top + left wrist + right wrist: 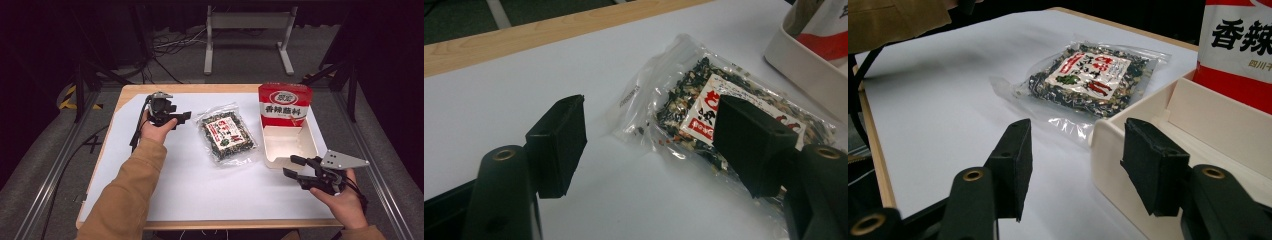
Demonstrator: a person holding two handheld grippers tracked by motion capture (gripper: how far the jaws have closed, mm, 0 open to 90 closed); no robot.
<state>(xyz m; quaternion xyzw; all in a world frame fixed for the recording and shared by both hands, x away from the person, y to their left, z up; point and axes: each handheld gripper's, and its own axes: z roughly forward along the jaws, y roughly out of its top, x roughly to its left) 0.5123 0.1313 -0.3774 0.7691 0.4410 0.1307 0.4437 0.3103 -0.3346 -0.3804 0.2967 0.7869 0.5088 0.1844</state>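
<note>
A light wooden table (131, 91) carries a broad white paper sheet (165, 175) over nearly its whole top. Flat on the sheet, near its middle, lies a clear plastic packet of dark dried flakes with a red-and-white label (226, 133). Just right of the packet sits a shallow cream plastic tray (270, 161).

Materials and finishes, tabletop scene

Clear glossy plastic film is seen on the snack packet (226, 137), crinkled, with highlights, over a printed paper-like label. The tray (270, 150) looks like smooth matt off-white plastic; the red and white bag (284, 106) in it is glossy printed film. Table (135, 91) edge is light wood, topped by a matt white sheet (200, 185). Pads (561, 145) of the left gripper (182, 119) are matt black, slightly rough; a dull grey metal-looking plate is carried by the right gripper (291, 166).
</note>
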